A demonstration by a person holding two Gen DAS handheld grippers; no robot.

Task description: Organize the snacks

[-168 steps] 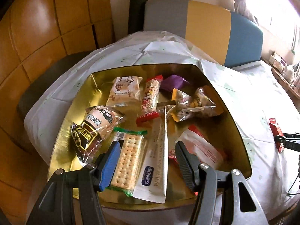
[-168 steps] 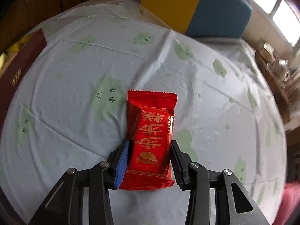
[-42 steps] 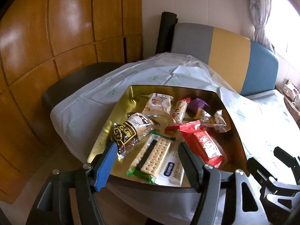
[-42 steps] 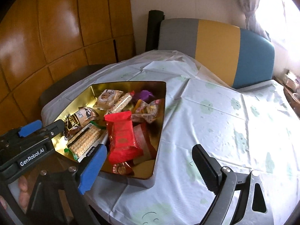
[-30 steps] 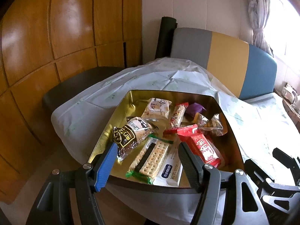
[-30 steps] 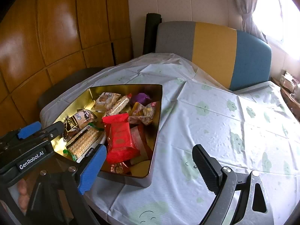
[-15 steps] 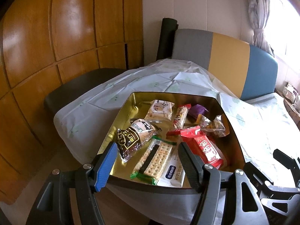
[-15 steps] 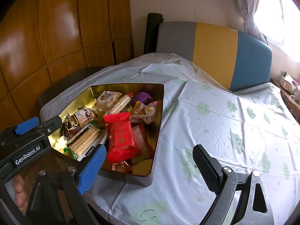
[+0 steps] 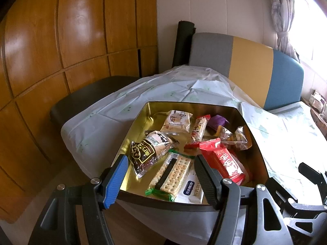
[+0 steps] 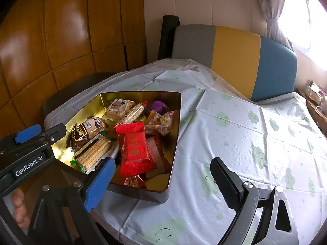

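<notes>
Both my grippers hang empty, jaws apart.
My left gripper point(image 9: 161, 175) faces the glossy gold-lined tin point(image 9: 139, 126) of crinkly snack packets point(image 10: 134, 151) on the tablecloth point(image 10: 235, 134); my right gripper point(image 10: 161, 181) spans its corner.

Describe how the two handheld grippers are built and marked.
Both grippers are black frames with silver screws. Each left gripper and right gripper pairs one ribbed blue pad with one ribbed black pad. White "GenRobot.AI" lettering marks the left one's side. No cables or sleeves show.

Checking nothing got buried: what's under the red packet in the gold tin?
Under the red packet in the gold tin: a reddish-brown wrapper and another snack; the rest is covered.
</notes>
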